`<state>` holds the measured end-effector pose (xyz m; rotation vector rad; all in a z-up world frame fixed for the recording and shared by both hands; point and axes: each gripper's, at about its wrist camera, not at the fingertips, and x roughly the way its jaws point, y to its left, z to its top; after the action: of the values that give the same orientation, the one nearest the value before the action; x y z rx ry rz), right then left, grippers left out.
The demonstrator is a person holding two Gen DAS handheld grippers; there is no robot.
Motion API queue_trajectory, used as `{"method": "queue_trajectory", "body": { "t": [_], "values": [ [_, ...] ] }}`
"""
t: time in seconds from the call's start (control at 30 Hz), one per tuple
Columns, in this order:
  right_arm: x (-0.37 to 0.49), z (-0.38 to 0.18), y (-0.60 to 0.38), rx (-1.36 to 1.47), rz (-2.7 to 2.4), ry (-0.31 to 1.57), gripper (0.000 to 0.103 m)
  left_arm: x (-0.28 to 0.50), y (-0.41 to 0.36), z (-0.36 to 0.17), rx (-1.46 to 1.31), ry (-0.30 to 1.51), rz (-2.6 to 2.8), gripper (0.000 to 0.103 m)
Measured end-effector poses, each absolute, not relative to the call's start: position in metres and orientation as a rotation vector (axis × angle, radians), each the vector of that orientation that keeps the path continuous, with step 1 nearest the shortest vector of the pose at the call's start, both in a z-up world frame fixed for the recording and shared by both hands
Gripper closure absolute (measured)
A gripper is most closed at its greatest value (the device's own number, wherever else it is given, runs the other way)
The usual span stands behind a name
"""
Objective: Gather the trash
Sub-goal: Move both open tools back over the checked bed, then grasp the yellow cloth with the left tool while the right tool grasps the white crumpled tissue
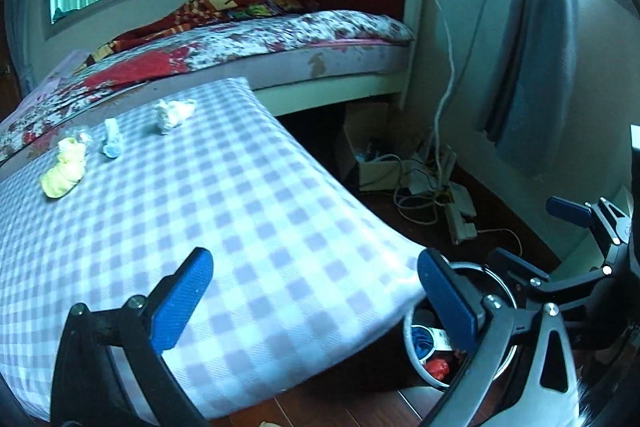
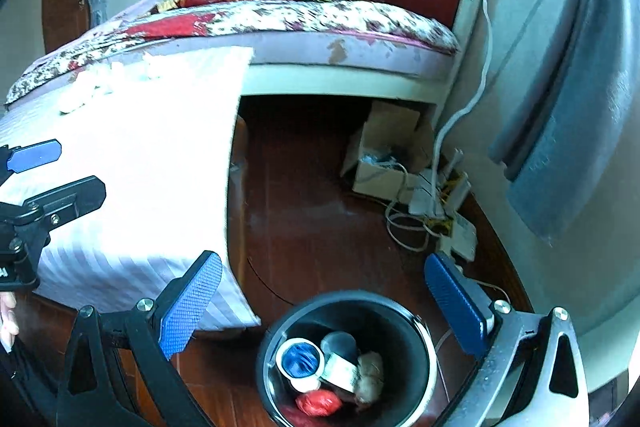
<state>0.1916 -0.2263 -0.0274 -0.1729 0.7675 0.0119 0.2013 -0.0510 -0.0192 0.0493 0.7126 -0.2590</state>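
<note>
Three crumpled scraps lie at the far left of the checked table [image 1: 248, 211]: a yellow one [image 1: 66, 169], a blue one [image 1: 112, 139] and a white one [image 1: 172, 113]. My left gripper [image 1: 316, 301] is open and empty above the table's near right corner. My right gripper [image 2: 324, 307] is open and empty above the black trash bin [image 2: 416, 331] on the floor, which holds a blue-lined cup [image 2: 300, 361], a red wad [image 2: 320, 401] and other trash. The bin [image 1: 416, 351] also shows beside the table in the left wrist view. The scraps [image 2: 92, 87] look washed out in the right wrist view.
A bed [image 1: 320, 67] with a red headboard stands behind the table. A cardboard box [image 2: 384, 163], power strips and tangled cables [image 2: 432, 211] lie on the wooden floor by the wall. Grey curtains [image 2: 580, 131] hang at right.
</note>
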Motion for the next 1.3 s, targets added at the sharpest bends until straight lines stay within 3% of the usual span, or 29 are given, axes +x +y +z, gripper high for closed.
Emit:
{"method": "queue_trajectory", "body": {
  "t": [0.63, 1.1, 1.2, 1.3],
  "values": [
    [0.323, -0.019, -0.067, -0.182, 0.277, 0.743, 0.001, 0.263, 0.135, -0.028, -0.030, 0.716, 0.084, 0.001],
    [0.479, -0.044, 0.045, -0.206, 0.339, 0.834, 0.001, 0.376, 0.219, -0.054, -0.074, 0.759, 0.180, 0.003],
    [0.502, -0.051, 0.054, -0.199, 0.337, 0.861, 0.011, 0.390, 0.224, -0.057, -0.082, 0.775, 0.167, 0.011],
    [0.514, -0.060, 0.058, -0.194, 0.338, 0.900, 0.038, 0.401, 0.226, -0.063, -0.100, 0.823, 0.143, 0.023]
  ]
}}
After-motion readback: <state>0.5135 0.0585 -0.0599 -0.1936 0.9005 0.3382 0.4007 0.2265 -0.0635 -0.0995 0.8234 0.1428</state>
